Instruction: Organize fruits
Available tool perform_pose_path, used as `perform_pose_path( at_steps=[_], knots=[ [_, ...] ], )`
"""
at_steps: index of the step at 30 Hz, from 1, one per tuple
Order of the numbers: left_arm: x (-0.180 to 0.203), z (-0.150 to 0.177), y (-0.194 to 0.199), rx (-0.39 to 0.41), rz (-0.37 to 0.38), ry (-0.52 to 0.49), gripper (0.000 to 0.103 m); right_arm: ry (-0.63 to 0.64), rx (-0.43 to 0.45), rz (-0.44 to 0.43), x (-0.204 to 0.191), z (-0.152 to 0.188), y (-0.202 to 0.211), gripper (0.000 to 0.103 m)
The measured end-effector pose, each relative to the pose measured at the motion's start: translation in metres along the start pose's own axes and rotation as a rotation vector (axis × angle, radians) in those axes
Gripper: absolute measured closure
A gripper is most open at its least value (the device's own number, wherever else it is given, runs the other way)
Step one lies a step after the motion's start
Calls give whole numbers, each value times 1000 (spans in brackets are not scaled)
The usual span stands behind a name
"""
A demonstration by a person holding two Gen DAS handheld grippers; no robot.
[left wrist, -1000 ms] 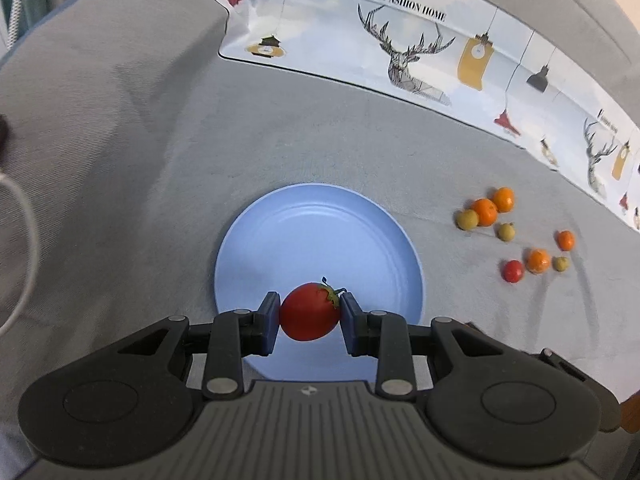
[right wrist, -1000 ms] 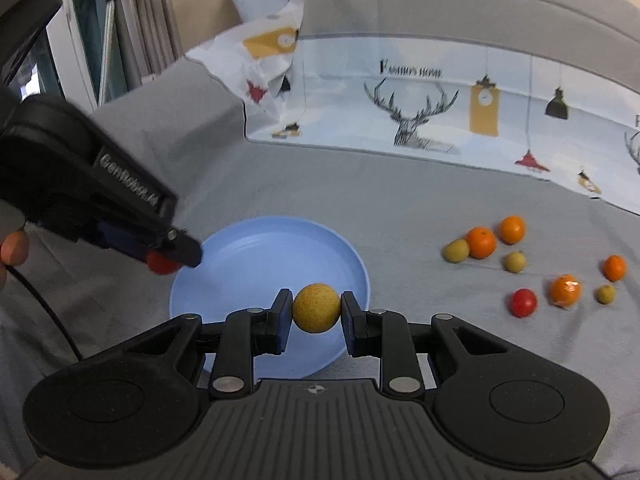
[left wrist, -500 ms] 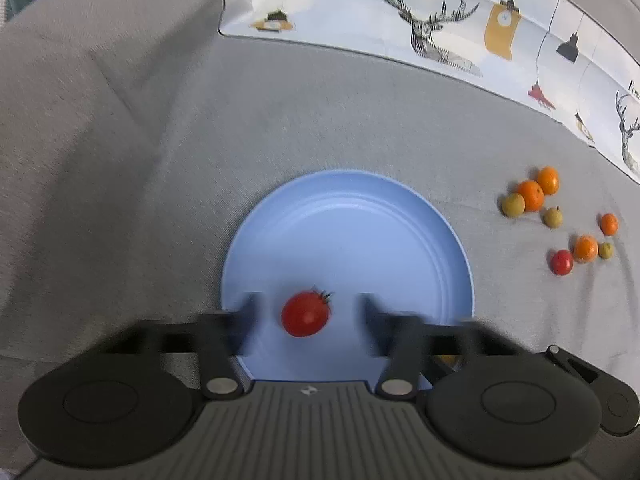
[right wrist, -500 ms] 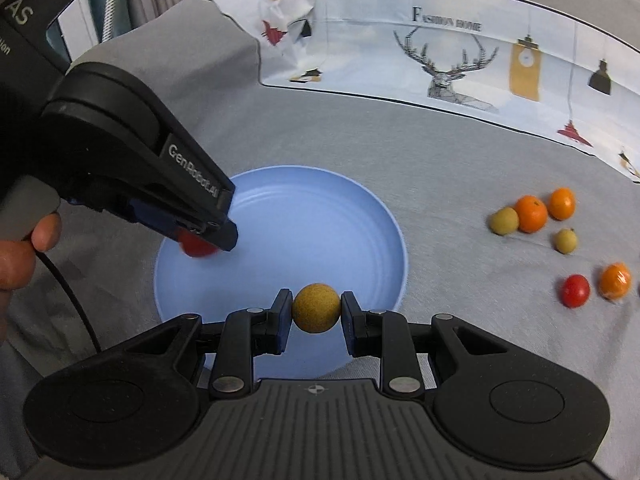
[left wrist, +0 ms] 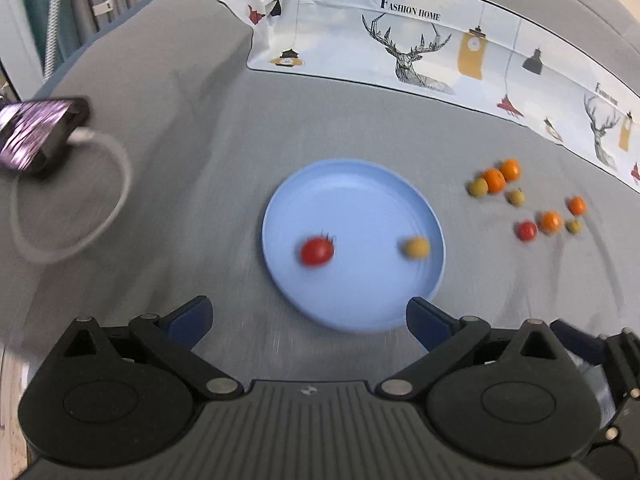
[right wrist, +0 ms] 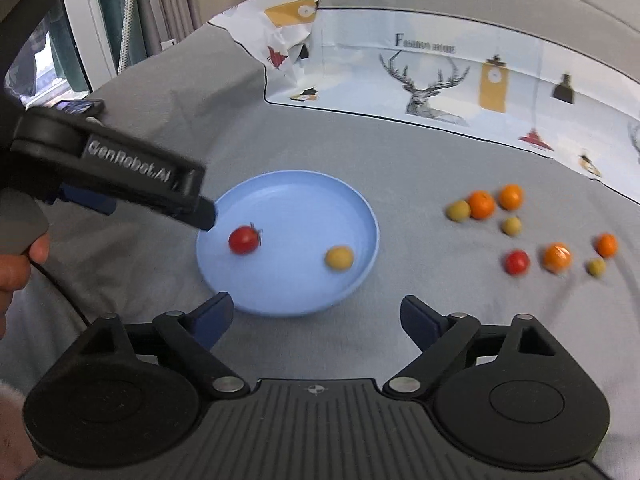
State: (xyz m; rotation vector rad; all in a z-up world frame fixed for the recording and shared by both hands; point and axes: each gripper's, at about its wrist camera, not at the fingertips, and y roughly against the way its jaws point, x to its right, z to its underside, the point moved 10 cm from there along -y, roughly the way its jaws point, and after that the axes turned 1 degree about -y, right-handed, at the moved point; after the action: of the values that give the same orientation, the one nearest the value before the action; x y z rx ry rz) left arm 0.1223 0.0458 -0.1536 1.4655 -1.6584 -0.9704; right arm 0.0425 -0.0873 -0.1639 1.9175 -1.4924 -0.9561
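A blue plate (left wrist: 360,200) (right wrist: 300,196) lies on the grey cloth. On it lie a red tomato (left wrist: 317,251) (right wrist: 243,239) at the left and a yellow-green fruit (left wrist: 416,247) (right wrist: 339,258) at the right. My left gripper (left wrist: 310,320) is open and empty, near the plate's front edge; it also shows from the side in the right wrist view (right wrist: 200,212), by the plate's left rim. My right gripper (right wrist: 318,318) is open and empty in front of the plate. Several loose fruits lie to the right: oranges (right wrist: 482,205), olive-coloured fruits (right wrist: 458,211) and a red tomato (right wrist: 517,262).
A printed cloth with deer pictures (left wrist: 420,52) (right wrist: 436,80) lies at the back. A phone (left wrist: 36,136) with a white cable loop (left wrist: 72,216) lies at the left. A window and curtains (right wrist: 100,20) stand at the far left.
Both grippers opened and drew back from the plate. The red tomato and the yellow-green fruit now lie on the plate, out of the jaws.
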Motion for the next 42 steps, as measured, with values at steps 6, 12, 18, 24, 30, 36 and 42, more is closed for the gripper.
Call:
perform_pose_path(
  at_steps=[6,12,18,24,30,36,42],
  knots=[
    [-4,34,33,51,-47,-14,0,-6,80,38,-4,10,44,4],
    [4,56,64,111,-60,-56,0,-8,161,54,-8,19,81,3],
    [7,64,87,155,-57,-54,0,2,223,68,-13,24,110,2],
    [12,67,108,212,-63,-87,0,2,266,77,-15,24,127,1],
    [12,69,113,225,-59,-91,0,11,282,80,-19,26,135,1],
    [13,70,111,219,-59,-102,0,-5,269,78,-18,27,133,1],
    [10,71,104,198,-63,-97,0,-1,249,61,-20,28,125,1]
  ],
)
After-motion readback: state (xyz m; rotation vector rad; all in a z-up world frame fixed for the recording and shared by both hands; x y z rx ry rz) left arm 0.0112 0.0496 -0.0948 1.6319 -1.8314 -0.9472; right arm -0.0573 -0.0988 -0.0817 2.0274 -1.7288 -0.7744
